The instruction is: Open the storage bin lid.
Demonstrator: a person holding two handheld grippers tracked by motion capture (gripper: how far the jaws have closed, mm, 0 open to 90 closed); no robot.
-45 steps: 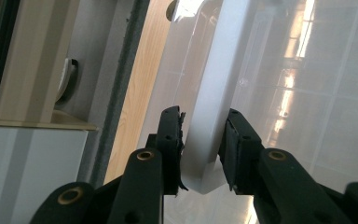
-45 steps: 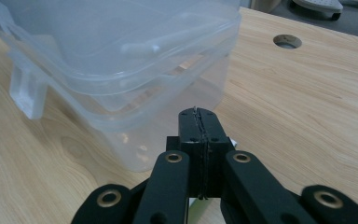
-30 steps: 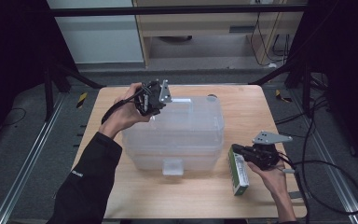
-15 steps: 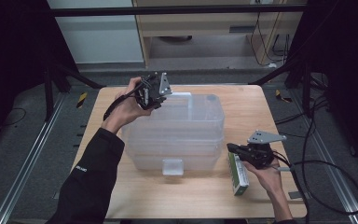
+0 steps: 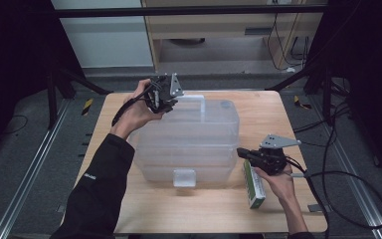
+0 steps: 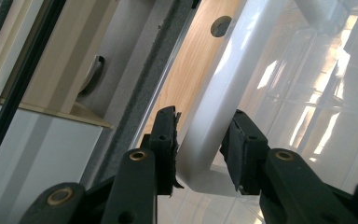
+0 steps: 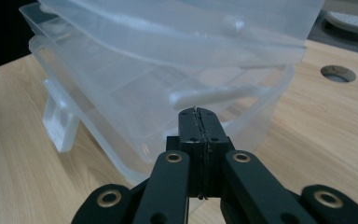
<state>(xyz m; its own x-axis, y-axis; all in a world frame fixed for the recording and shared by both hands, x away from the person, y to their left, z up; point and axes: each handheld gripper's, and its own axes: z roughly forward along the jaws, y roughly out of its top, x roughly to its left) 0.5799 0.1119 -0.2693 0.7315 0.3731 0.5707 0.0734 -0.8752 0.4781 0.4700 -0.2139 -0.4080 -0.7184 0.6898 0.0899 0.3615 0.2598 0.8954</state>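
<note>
The clear box [image 5: 189, 139] sits mid-table [image 5: 298, 114], its white handle [image 6: 223, 93] at the far end. I judge I'm about to clamp and lift that handle; next I must close squarely on it. My left gripper [image 6: 200, 140] straddles it, jaws part open, one pad touching. My right gripper [image 7: 199, 126] is closed on nothing, beside the green carton [image 5: 253, 186].

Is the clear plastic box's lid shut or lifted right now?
Lifted. In the right gripper view the lid tilts up off the clear plastic box, a gap showing between them. The left hand-held gripper straddles its white handle.
</note>
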